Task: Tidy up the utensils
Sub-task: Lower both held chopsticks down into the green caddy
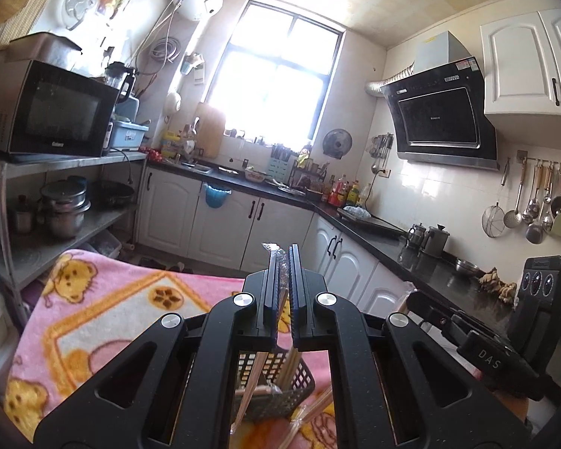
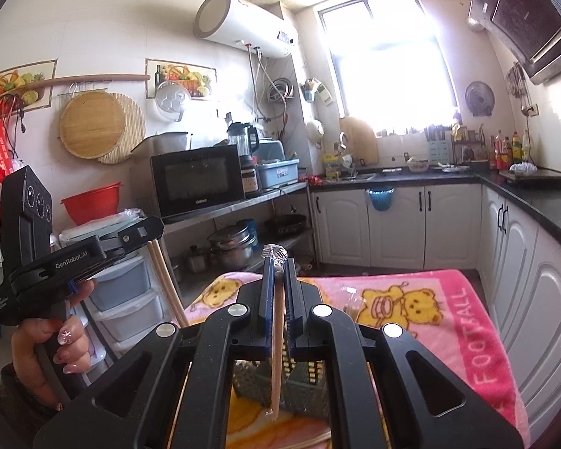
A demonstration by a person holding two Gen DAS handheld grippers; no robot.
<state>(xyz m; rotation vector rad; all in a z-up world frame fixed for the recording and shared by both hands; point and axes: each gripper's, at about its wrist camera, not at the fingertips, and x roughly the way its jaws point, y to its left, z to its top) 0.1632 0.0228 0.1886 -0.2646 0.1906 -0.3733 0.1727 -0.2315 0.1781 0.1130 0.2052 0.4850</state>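
The left tongs [image 1: 283, 262] are closed on a pair of wooden chopsticks in a clear plastic sleeve [image 1: 276, 258]; the crinkled top of the sleeve pokes out above the fingertips, and the sticks run down between the pads and out below them. The right tongs [image 2: 278, 262] are likewise clamped on a second wrapped pair of chopsticks [image 2: 277, 336], which hangs close to upright, its lower end dangling just above the table with the sleeve's tip showing.

Under both tongs stands a dark mesh basket [image 1: 276, 385] on the table, which is covered by a pink blanket [image 1: 104, 299] printed with yellow bears. Several chopsticks already stand tilted inside the basket, and a couple more wrapped pairs [image 1: 310, 411] lie on the blanket just beside it, toward the near edge of the table.

From the right wrist view a hand [image 2: 52, 348] with painted nails grips the handle of the left tool, and the chopsticks it carries slant down below its fingers. (The window glare washes out much of the far counter.) A microwave [image 1: 52, 112] sits on a metal shelf beyond the table's left edge, with pots [image 1: 63, 205] on the shelf below.
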